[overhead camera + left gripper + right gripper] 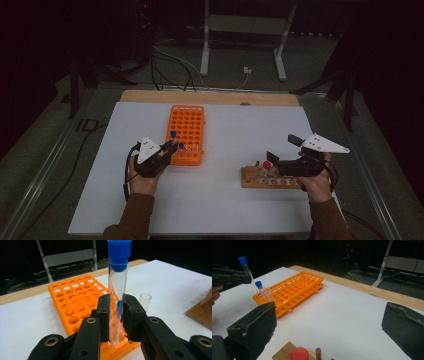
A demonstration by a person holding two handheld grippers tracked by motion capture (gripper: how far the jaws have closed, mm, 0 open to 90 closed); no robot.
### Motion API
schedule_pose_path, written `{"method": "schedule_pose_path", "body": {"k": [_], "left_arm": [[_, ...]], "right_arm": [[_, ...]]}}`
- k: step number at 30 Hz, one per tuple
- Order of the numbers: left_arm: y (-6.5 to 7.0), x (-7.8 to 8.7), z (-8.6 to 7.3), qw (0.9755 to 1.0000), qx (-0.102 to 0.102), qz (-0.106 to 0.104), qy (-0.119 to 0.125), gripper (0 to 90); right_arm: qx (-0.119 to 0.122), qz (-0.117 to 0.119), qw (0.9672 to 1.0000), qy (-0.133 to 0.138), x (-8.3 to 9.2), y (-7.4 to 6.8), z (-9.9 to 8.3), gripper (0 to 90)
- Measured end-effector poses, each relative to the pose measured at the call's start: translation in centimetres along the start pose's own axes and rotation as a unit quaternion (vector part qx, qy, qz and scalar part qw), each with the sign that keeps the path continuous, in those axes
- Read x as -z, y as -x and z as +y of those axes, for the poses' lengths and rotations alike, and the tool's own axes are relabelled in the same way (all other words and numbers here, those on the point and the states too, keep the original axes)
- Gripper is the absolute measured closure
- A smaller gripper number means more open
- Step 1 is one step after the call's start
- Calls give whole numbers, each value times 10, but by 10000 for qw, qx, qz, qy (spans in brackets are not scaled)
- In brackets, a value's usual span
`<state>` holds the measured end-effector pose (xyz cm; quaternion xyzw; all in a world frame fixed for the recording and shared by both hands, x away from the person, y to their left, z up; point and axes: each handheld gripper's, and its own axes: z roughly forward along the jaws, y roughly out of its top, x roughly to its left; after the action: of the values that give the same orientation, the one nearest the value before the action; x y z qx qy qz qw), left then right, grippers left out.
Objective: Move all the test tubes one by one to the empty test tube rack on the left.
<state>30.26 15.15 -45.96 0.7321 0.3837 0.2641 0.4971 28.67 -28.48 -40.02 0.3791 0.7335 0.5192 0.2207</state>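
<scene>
Over the orange plastic tube rack, left claw clamped on blue-capped clear glass tube; right claw wide open, holding nothing, above wooden rack.

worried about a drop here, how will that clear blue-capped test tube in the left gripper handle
The clear blue-capped test tube looks empty, so probably light. Its smooth round wall is likely slippery between the left gripper's narrow black pads, and it may pivot. If glass, it is fragile; laid on the white table it would probably roll.
</scene>
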Motion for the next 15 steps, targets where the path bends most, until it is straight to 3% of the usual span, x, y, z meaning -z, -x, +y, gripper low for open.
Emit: {"method": "schedule_pose_path", "body": {"k": [8,15], "left_arm": [[-2,-13,-9,9996,-64,139,-240,766],[-3,-16,-21,9974,-174,159,-678,771]], "right_arm": [[1,-11,10000,-34,1,0,-1,0],[-1,-8,10000,-45,3,2,-5,0]]}}
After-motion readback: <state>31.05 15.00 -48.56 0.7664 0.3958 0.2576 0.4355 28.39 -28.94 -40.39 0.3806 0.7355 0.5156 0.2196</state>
